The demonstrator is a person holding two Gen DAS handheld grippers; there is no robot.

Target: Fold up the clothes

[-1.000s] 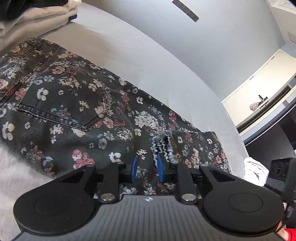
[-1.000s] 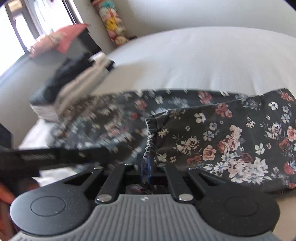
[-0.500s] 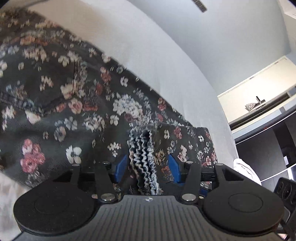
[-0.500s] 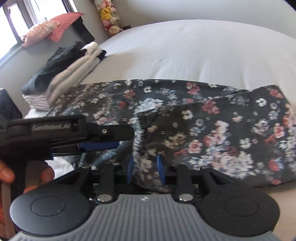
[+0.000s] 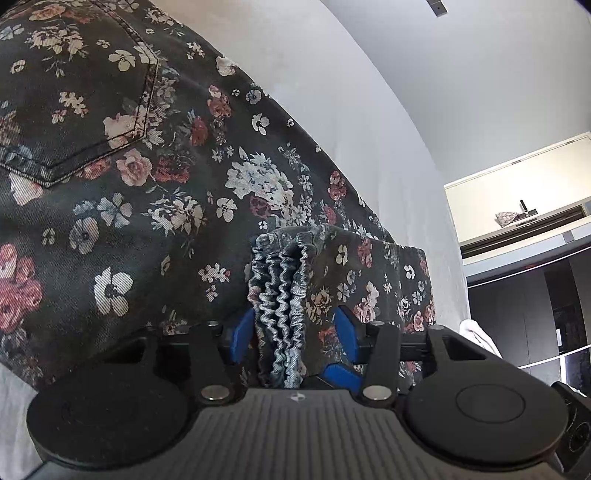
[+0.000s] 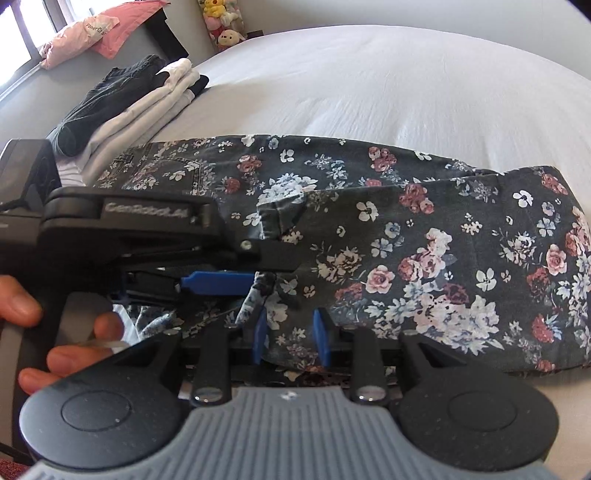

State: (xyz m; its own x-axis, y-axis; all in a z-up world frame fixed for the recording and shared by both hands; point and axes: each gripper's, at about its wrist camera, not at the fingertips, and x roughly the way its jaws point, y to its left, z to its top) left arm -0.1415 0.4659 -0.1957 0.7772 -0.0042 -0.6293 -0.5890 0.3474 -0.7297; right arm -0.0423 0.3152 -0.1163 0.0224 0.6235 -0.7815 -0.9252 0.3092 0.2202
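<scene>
At lower centre of both frames: floral trousers [image 6: 424,258] folded on bed [image 6: 369,81]; left tool [image 5: 293,338] parted, just narrowing around ruffled hem [image 5: 280,295]; right tool [image 6: 290,338] parted, fabric between.

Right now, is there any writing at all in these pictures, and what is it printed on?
"GenRobot.AI": raised letters on the side of the left hand-held gripper, slightly blurred.
"PaperCra...": on the pink cushion by the window; the rest is cut off by a fold.
The floral trousers and the folded clothes stack show no readable text.
</scene>
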